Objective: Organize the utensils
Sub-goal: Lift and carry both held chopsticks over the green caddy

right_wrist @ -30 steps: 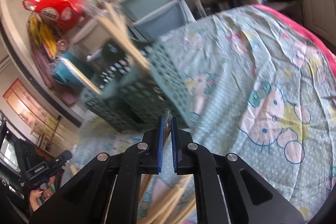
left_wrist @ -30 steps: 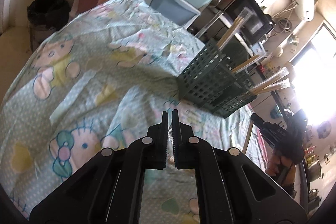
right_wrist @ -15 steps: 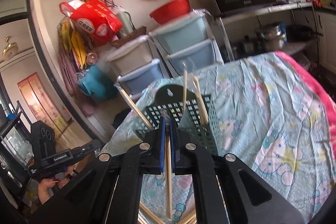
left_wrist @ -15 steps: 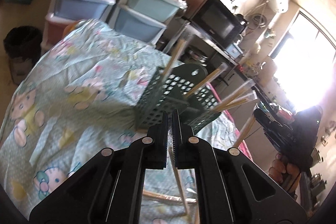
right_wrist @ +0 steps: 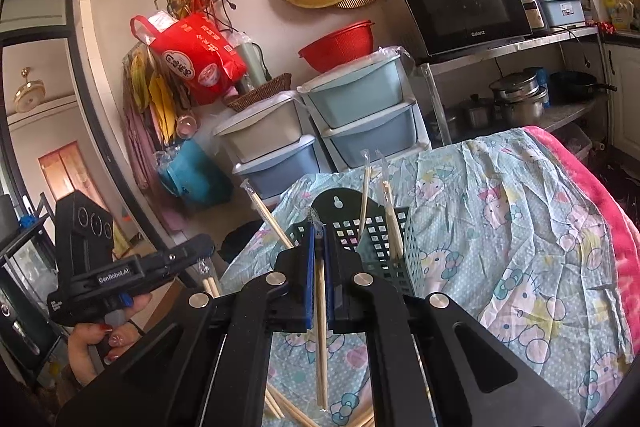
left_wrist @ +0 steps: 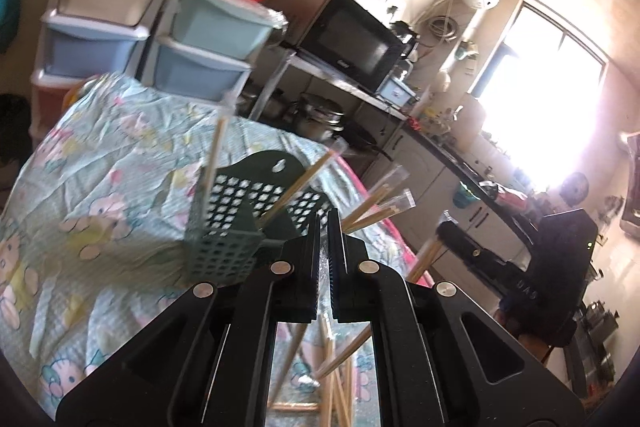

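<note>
Hanging nearly upright between the pads of the right gripper (right_wrist: 319, 251), a wrapped pair of chopsticks (right_wrist: 321, 327) is pinched near its upper end, its lower tip dangling above the loose chopsticks (right_wrist: 280, 409) scattered on the table (right_wrist: 520, 247). The left gripper (left_wrist: 323, 243) is closed almost as narrowly on what looks like another wrapped pair (left_wrist: 294, 351), though glare makes that grip harder to read. These sticks should be light, stiff and thin, and the clear sleeve probably makes them slippery, so a hold near one end with the length hanging free seems best for dropping them in tip first. Just beyond both grippers stands the green perforated holder (right_wrist: 372, 251), upright on the cartoon-print cloth (right_wrist: 540, 287), with several wrapped pairs (left_wrist: 298, 189) leaning out of it
</note>
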### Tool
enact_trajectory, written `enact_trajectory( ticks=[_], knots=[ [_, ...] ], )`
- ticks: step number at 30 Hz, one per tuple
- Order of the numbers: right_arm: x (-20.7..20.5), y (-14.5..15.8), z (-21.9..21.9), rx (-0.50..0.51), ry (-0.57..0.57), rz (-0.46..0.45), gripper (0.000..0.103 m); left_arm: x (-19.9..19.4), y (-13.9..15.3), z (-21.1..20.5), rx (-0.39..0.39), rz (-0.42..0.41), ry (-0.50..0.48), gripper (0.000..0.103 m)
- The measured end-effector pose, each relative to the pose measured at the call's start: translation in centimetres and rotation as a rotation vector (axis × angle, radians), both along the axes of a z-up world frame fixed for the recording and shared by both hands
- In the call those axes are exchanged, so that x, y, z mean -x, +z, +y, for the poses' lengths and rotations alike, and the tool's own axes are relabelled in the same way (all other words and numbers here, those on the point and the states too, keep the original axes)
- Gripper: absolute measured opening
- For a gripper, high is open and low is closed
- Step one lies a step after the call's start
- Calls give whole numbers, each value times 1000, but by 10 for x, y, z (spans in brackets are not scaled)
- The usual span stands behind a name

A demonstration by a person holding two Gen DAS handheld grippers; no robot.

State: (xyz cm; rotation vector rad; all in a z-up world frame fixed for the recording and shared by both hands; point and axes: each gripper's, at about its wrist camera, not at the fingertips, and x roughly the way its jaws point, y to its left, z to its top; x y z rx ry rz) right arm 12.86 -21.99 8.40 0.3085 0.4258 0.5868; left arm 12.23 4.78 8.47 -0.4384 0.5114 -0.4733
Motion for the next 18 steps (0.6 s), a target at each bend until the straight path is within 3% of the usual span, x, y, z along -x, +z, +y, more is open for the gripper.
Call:
enact_trajectory(
  ticks=[18],
  knots=[
    [10, 10, -1, 12, -33, -61, 4, -6, 49, -22, -17, -120, -45, 2]
  ],
)
